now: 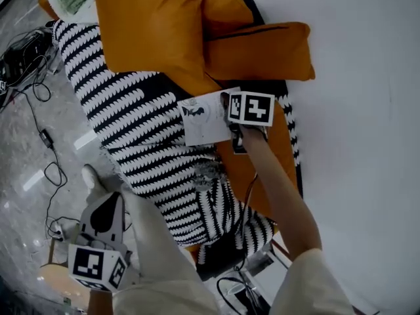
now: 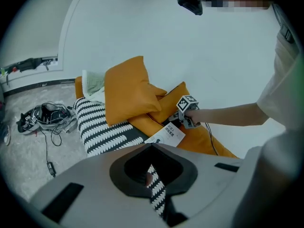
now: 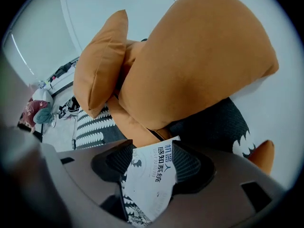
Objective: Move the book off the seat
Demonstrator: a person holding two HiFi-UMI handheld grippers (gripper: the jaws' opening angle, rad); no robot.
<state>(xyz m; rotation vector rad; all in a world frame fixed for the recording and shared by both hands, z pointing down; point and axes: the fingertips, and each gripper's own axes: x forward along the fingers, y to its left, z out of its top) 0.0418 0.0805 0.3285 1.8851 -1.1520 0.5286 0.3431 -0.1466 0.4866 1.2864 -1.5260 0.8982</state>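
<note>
left tongs (image 2: pixel 152 148) clenched, empty, well apart from the book | book (image 1: pixel 205 117) flat on the striped seat (image 1: pixel 131 117) by the orange cushion (image 1: pixel 157 25), its length running between my right jaws | right tongs (image 3: pixel 151 163) released, straddling it, nearer.

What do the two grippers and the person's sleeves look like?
The left gripper and right gripper are grey with black jaws and a white cube of black square markers. A dark cable trails from the right gripper. Sleeves are short, cream.
</note>
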